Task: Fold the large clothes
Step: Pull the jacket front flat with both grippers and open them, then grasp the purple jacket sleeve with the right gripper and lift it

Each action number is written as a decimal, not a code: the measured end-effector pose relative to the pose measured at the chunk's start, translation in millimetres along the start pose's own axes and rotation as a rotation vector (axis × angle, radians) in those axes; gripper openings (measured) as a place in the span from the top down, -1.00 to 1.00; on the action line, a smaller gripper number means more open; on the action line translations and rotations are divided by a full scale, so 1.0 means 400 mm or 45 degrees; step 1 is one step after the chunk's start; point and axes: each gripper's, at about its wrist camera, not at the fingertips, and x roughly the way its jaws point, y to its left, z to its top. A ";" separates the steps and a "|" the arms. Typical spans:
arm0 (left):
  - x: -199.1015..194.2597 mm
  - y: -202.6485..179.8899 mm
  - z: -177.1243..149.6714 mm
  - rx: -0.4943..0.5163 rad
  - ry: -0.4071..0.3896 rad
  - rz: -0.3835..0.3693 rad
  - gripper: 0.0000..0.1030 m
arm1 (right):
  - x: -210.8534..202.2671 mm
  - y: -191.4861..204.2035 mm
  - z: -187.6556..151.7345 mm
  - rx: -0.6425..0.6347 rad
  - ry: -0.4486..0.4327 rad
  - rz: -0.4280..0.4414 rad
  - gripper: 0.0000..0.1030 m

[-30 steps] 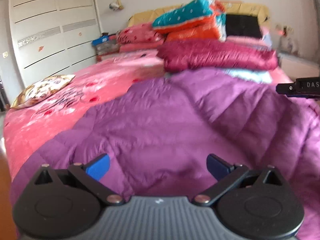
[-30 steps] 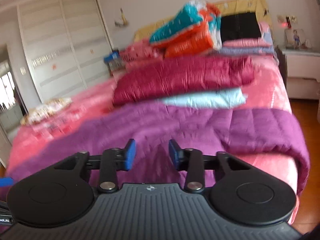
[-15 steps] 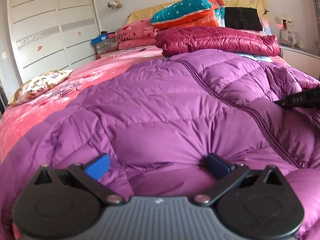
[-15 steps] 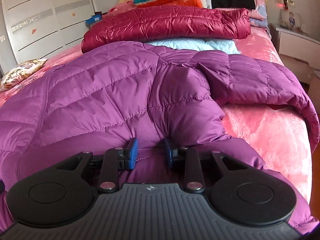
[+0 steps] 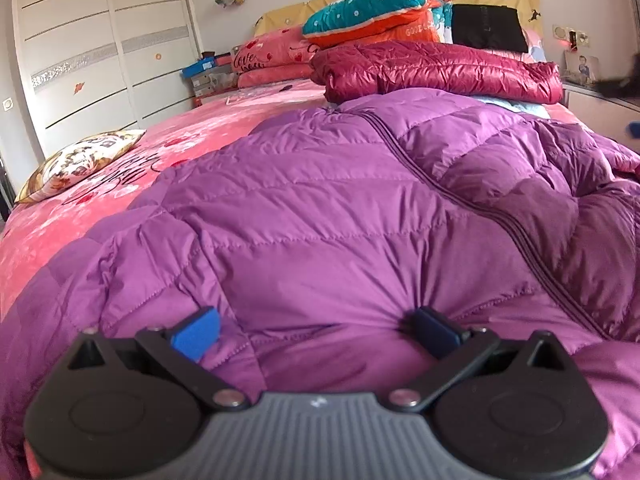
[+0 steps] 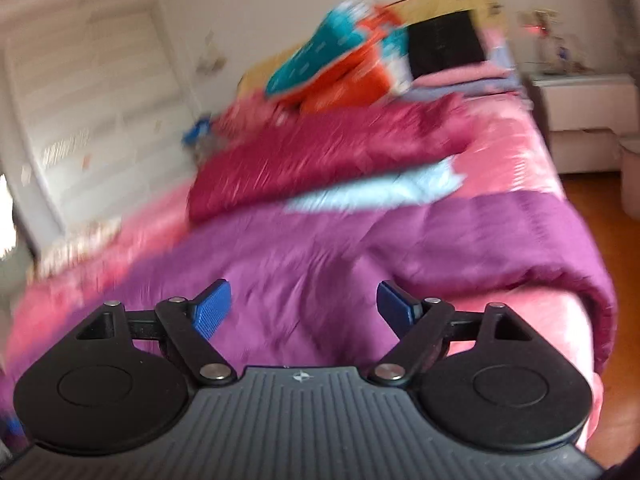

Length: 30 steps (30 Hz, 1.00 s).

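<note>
Left gripper: fingers wide apart, blue pads pressed into a bulge of the purple jacket, which fills the gap without being clamped. Right gripper: fingers opening, wide apart, nothing between them; view blurred. The jacket is quilted, puffy, slightly glossy, with a dark zip running diagonally; it lies spread over the near end of the bed, on a pink floral cover. Beyond it: a folded maroon quilted jacket, a pale blue garment, stacked teal-and-orange bedding. A patterned cushion lies at left, near a white wardrobe.
</note>
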 end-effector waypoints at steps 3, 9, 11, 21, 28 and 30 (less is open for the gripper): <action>-0.017 0.000 0.031 -0.032 0.020 -0.015 -0.99 | -0.050 -0.099 0.044 0.177 -0.110 -0.071 -0.95; -0.105 -0.046 0.127 -0.025 -0.092 -0.137 -0.99 | -0.091 -0.388 0.049 0.778 -0.188 -0.295 -0.97; -0.132 -0.070 0.158 -0.027 -0.110 -0.180 -0.99 | -0.109 -0.479 0.027 1.000 -0.214 -0.361 -1.00; -0.181 -0.198 0.246 0.000 -0.116 -0.315 -0.99 | -0.105 -0.805 -0.195 2.029 -0.379 -0.310 -1.00; -0.170 -0.272 0.287 0.039 -0.125 -0.368 -0.99 | -0.005 -0.843 -0.246 2.212 -0.311 -0.323 -1.00; -0.167 -0.286 0.287 0.050 -0.120 -0.376 -0.99 | 0.027 -0.839 -0.277 2.288 -0.302 -0.260 -1.00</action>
